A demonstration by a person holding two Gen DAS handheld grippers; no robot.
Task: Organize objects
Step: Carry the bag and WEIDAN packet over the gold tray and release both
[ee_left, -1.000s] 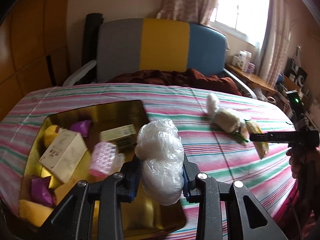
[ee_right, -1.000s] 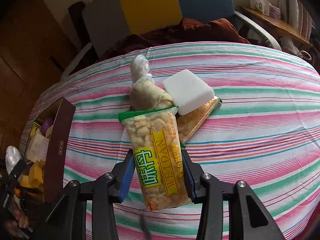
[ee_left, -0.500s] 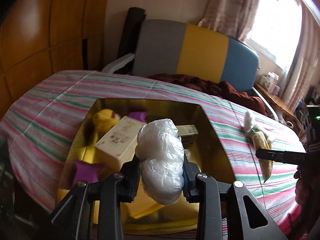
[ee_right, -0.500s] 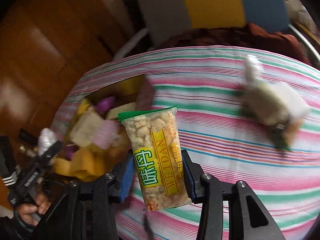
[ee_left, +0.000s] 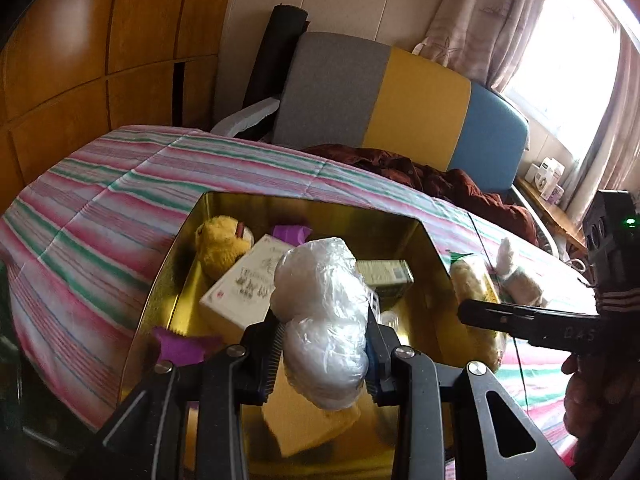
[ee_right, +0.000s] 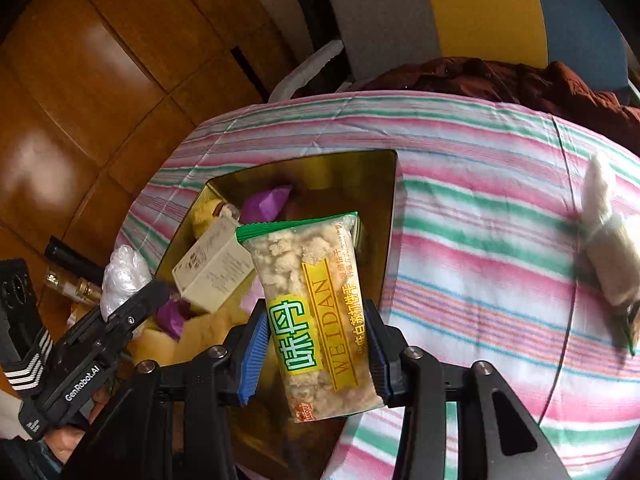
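Two claws, each with something clamped in it, hang over a gold box [ee_left: 424, 248] that sits on a striped cloth [ee_left: 120, 200] spread over the bench. The left claw [ee_left: 324, 354] is closed tight on a white lump wrapped in clear plastic [ee_left: 320, 320], which stands up between its pads above the near part of the box. The right claw [ee_right: 316, 354] is closed on a snack packet [ee_right: 316, 304] with a green top edge and yellow label, held upright over the box's near right corner.

Inside the box lie a yellow plush toy [ee_left: 220, 248] at the far left, a white carton [ee_left: 244, 284] beside it, purple wrappers [ee_left: 290, 232] at the far wall and near left, a small green-and-white carton [ee_left: 386, 276] towards the right, and a yellow sponge [ee_left: 308, 420] at the near side.

On the cloth to the right of the box, well apart from it, lies a pale wrapped bundle [ee_right: 612, 256], touching other small items too blurred to tell apart.

Behind the bench is a chair [ee_left: 400, 96] with grey, yellow and blue panels and a dark red garment [ee_left: 440, 176] on it.
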